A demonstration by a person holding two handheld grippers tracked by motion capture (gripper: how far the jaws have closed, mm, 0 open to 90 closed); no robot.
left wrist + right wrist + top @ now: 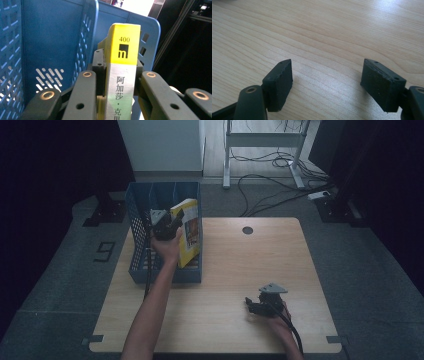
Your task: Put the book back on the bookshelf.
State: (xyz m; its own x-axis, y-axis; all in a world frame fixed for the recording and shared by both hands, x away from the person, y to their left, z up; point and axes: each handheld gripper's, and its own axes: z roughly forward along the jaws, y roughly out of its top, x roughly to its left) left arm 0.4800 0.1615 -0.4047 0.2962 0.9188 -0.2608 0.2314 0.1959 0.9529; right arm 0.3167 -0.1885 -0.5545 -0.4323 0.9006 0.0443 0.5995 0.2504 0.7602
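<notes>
Holding: left gripper [172,227] has its fingers [97,67] clamped on the spine of the yellow book [187,232], one on each cover.
Book position: upright, slightly tilted, spine facing the hand, at the right-hand slot of the blue file rack [137,245].
Key relation: book's long axis stands vertical; the slot floor lies straight below, so lowering looks like the coming move.
Right gripper [257,306]: fingers [278,82] wide, nothing between them, low over the desk [235,270], well apart from the rack.
Hidden: book's lower edge and slot floor.
</notes>
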